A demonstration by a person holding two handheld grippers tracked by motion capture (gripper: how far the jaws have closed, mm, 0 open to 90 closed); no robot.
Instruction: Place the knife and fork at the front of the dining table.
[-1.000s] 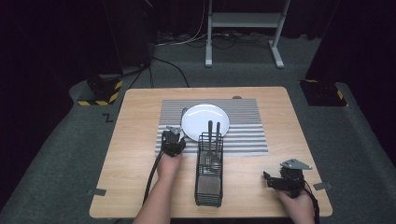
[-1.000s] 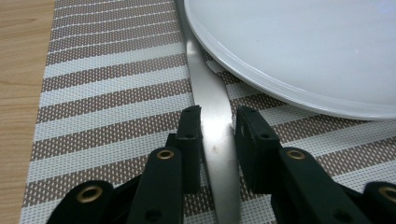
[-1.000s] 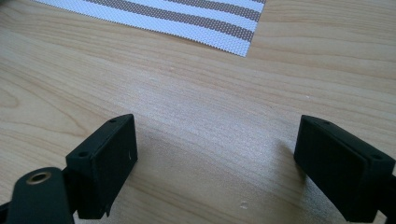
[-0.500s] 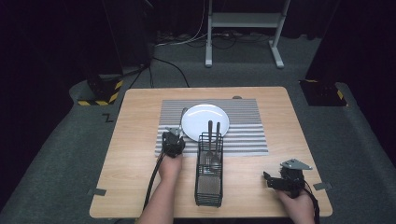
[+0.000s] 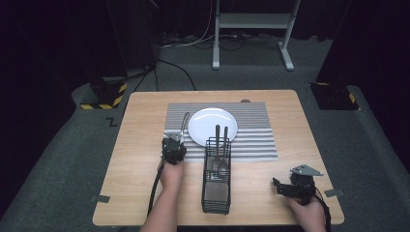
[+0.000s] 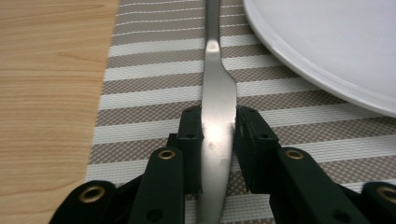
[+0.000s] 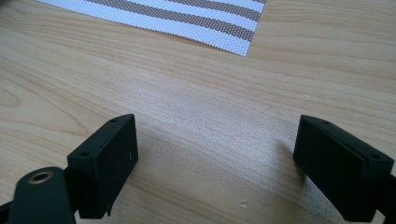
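Jaws of left gripper (image 6: 218, 135) clamping a knife (image 6: 215, 116) on the striped mat (image 6: 140, 88). Plate (image 6: 327, 51) lying upper right, just beside. Right gripper (image 7: 215, 163) gaping over bare table (image 7: 187, 93).

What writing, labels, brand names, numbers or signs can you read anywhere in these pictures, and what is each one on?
"Z": a dark mark shaped like that letter on the grey floor left of the table.
Yellow-and-black hazard stripes, a sign without words, on the stand bases on the floor at both far corners.
No text on the knife between the left gripper jaws, the plate, the striped mat or the wire caddy.
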